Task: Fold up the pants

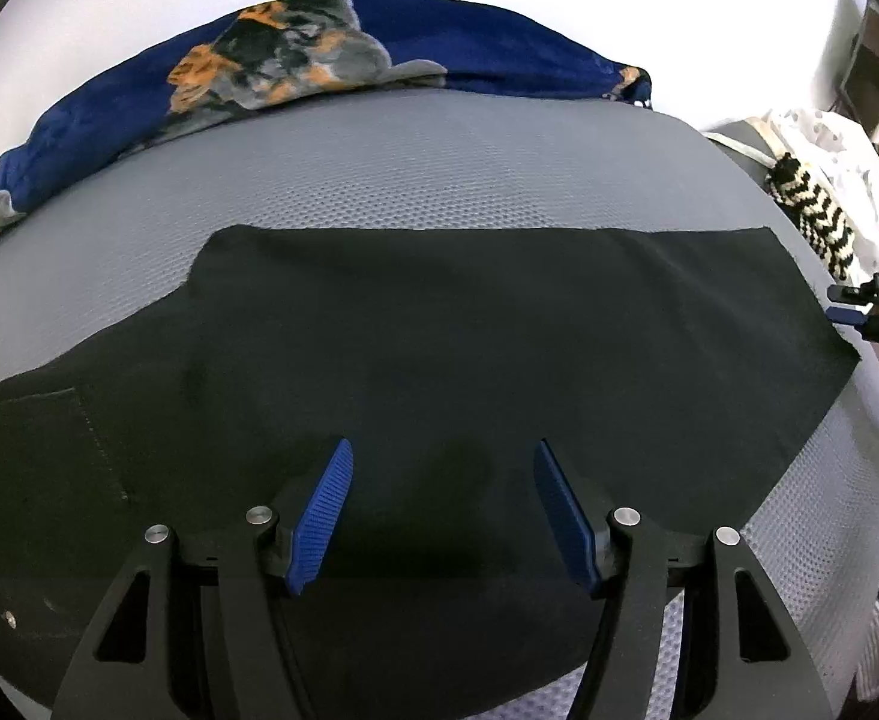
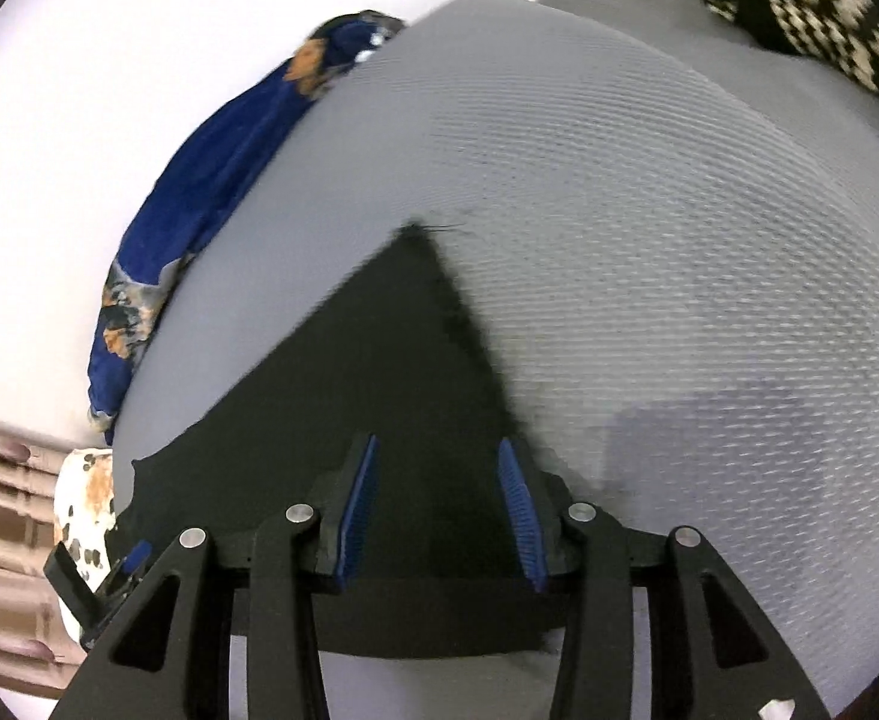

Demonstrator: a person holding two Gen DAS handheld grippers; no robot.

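Note:
Black pants (image 1: pixel 439 348) lie flat on a grey mesh mattress (image 1: pixel 415 174), folded lengthwise, waist with pocket and rivets at the left, leg hem at the right. My left gripper (image 1: pixel 442 456) is open and empty, just above the pants' near middle. My right gripper (image 2: pixel 436 450) is open and empty, over the hem end of the pants (image 2: pixel 391 348). The right gripper also shows in the left wrist view (image 1: pixel 847 306) at the hem's right edge. The left gripper shows in the right wrist view (image 2: pixel 109 570) at the lower left.
A blue blanket with orange and grey print (image 1: pixel 295 54) lies bunched along the mattress's far edge. A black-and-white zigzag knit (image 1: pixel 817 210) and white cloth (image 1: pixel 829 150) lie beyond the right edge. A spotted cloth (image 2: pixel 88 498) hangs at the left in the right wrist view.

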